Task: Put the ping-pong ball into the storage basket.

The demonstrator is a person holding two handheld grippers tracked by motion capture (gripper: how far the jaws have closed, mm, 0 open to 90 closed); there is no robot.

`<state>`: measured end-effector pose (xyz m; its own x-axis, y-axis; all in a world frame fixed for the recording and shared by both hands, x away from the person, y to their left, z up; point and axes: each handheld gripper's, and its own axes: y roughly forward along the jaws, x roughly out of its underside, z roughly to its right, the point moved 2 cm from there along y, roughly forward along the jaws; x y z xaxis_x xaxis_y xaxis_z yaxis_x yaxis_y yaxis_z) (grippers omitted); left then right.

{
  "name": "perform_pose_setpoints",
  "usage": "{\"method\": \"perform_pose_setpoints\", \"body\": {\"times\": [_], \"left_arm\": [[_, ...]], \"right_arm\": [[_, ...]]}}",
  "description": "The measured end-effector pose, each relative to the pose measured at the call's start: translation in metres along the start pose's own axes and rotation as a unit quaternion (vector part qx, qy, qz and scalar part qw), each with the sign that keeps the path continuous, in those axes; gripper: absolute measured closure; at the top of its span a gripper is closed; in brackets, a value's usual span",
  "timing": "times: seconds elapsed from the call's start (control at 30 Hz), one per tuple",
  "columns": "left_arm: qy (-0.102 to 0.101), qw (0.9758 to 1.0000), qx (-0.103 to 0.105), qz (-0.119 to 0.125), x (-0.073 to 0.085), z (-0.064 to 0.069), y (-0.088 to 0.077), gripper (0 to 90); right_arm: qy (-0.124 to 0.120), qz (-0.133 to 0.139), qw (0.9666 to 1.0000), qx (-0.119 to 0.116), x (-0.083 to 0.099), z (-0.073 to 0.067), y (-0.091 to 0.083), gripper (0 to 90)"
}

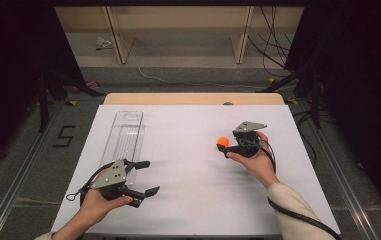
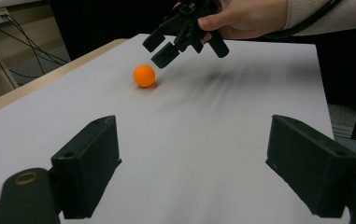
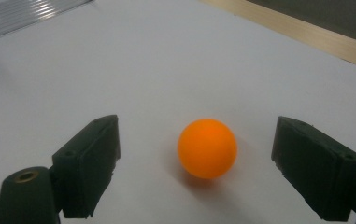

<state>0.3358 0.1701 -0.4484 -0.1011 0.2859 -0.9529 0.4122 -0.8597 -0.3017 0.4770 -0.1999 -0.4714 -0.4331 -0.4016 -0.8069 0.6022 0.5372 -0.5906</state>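
Right hand-held gripper (image 1: pixel 226 148) hovering low over the white-covered bench (image 1: pixel 188 200), jaws spread wide and gripping nothing. Small orange plastic ball (image 3: pixel 207 148) resting on the bench directly ahead of it, lying between the two black jaws in the right gripper view, apart from both and a little nearer the right-hand one. In the high view, the same ball (image 1: pixel 223 141) sitting just beside the jaw tips, on the side facing the other hand-held gripper.

Left hand-held gripper (image 1: pixel 145 177) being held near the bench edge closest to the person, jaws likewise gaping wide and holding nothing, with bare white surface between them. Far ahead of its jaws, in the left gripper view, the orange ball (image 2: pixel 144 75) lying on the bench with the right hand-held gripper (image 2: pixel 159 49) angling down close beside it.

Long clear plastic tray (image 1: pixel 123 137) lying flat just beyond the left hand-held gripper, its near end reaching under the grey plate, well apart from the ball.
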Motion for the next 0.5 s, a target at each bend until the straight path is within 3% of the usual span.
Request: {"method": "perform_pose_setpoints", "body": {"times": [0.5], "left_arm": [[0.0,1.0,0.001,0.0,0.0,0.0,0.0,16.5]], "right_arm": [[0.005,-0.024,0.9997,0.008,0.001,0.008,0.025,16.3]]}}
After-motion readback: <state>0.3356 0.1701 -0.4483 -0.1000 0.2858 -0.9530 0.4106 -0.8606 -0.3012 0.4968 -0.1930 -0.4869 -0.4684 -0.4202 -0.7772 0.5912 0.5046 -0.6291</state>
